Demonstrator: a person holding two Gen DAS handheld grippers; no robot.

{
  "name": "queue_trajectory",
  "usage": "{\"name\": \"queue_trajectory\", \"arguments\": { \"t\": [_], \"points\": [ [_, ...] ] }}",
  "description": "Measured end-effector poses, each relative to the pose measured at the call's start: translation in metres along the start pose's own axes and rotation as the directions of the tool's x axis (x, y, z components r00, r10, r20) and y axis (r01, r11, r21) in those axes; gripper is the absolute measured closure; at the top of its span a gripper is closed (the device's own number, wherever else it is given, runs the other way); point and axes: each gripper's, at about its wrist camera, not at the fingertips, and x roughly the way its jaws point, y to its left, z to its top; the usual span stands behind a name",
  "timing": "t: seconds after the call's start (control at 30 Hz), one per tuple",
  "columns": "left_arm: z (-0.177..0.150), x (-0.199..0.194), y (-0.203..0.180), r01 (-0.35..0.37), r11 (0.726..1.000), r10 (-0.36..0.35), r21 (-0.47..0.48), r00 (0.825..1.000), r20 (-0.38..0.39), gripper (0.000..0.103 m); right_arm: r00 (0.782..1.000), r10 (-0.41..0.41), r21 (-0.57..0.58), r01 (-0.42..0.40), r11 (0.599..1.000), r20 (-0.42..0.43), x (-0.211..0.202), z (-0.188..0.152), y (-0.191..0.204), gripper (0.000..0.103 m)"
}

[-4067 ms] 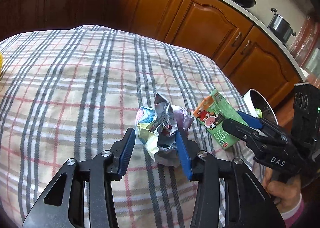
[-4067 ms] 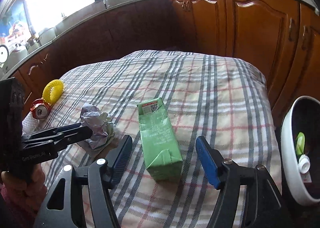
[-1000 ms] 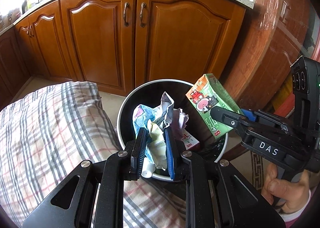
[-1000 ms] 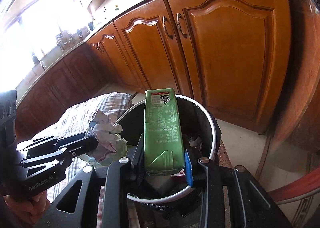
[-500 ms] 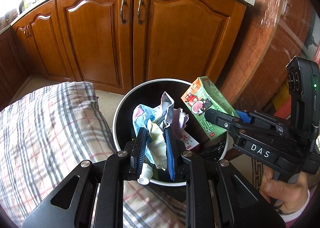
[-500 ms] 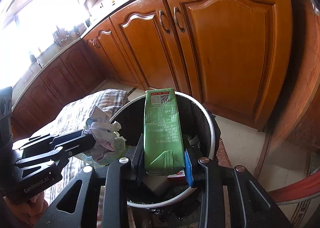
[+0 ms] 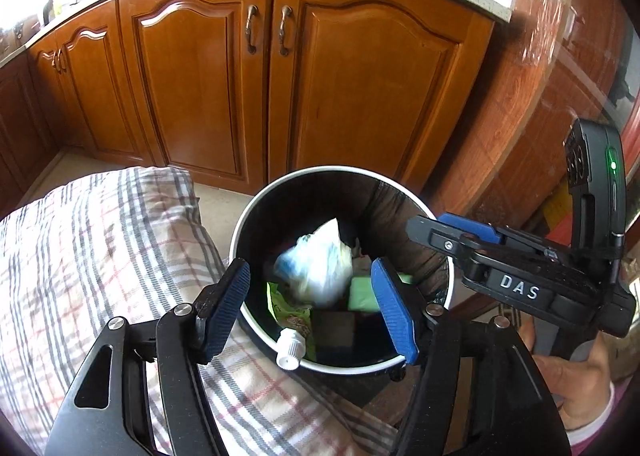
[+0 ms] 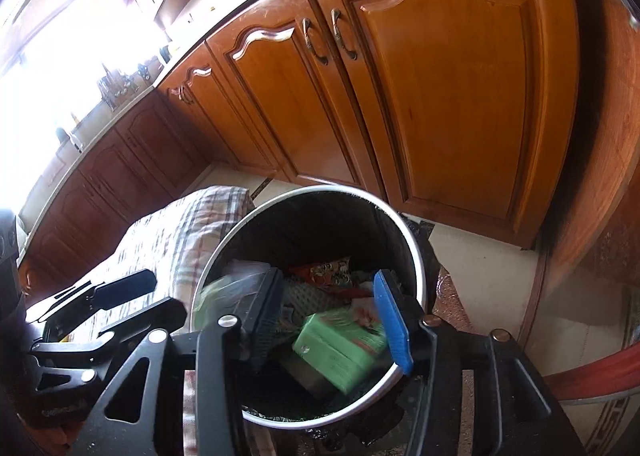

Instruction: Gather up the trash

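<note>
Both grippers hang over a round bin point(image 7: 256, 212) with a white rim and black liner. My left gripper point(image 7: 310, 306) has its jaws opening, and the crumpled paper wad point(image 7: 316, 268), blurred, is loose between and beyond them, dropping into the bin. My right gripper point(image 8: 326, 316) also has its jaws opening, pads off the green carton point(image 8: 340, 344), which lies tilted inside the bin point(image 8: 408, 232) among other trash. In the left wrist view the right gripper point(image 7: 452, 234) shows at the right, empty, a hand under it. The left gripper's fingers point(image 8: 120, 292) show at the left of the right wrist view.
A plaid-covered table point(image 7: 100, 276) point(image 8: 176, 232) borders the bin on the left. Wooden cabinet doors point(image 7: 248, 76) stand close behind the bin under a countertop. A white cap point(image 7: 290, 352) sticks over the bin's near rim. Red and green wrappers point(image 8: 328, 272) lie in the bin.
Both grippers have opened over the bin. The paper wad left the left jaws and the green carton left the right jaws; both have dropped into the bin.
</note>
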Motion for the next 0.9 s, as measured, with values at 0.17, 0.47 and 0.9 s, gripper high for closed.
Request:
{"name": "queue_trajectory", "arguments": {
  "t": [0.17, 0.47, 0.9],
  "points": [
    [-0.009, -0.017, 0.014, 0.004, 0.999, -0.003, -0.032, 1.0, 0.029, 0.037, 1.0, 0.014, 0.013, -0.014, 1.0, 0.024, -0.012, -0.005, 0.005, 0.043],
    [-0.062, -0.073, 0.053, -0.009, 0.988, 0.026, -0.153, 0.993, 0.112, 0.028, 0.992, 0.05, -0.017, -0.049, 0.999, 0.119, -0.05, -0.041, 0.038, 0.012],
    [-0.147, -0.15, 0.098, -0.105, 0.956, 0.166, -0.274, 0.964, 0.209, 0.02, 0.971, 0.073, -0.103, -0.05, 0.993, 0.229, -0.085, -0.099, 0.111, 0.0]
  ]
}}
